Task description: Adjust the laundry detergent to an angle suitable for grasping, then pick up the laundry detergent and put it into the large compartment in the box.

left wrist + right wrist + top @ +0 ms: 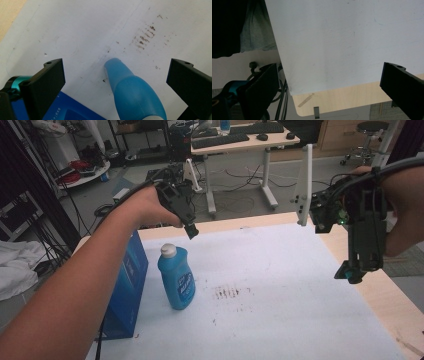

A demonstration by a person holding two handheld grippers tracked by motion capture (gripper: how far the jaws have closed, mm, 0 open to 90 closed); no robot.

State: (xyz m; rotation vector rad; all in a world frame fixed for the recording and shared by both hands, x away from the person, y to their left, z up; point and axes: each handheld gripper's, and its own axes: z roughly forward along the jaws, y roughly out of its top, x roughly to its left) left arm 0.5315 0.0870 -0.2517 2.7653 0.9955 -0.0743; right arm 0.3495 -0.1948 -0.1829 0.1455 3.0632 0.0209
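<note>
A blue bottle (176,277) with a white cap stands upright on the white sheet (280,270), left of centre. My left gripper (191,231) hovers above and just behind it. In the left gripper view the jaws of that gripper (116,63) stand wide open, and the bottle (135,92) lies between them, seen from above and untouched. My right gripper (352,270) hangs over the table's right edge, pointing down. In the right gripper view the right gripper (332,67) is open with nothing between the jaws, above the sheet's (337,37) corner.
A blue box (125,290) stands on edge just left of the bottle, and it also shows as the blue box (72,110) under the left jaw. Brown stains (227,292) mark the sheet's middle. Bare wooden table edge (385,295) runs along the right. Cables (283,100) hang off the table corner.
</note>
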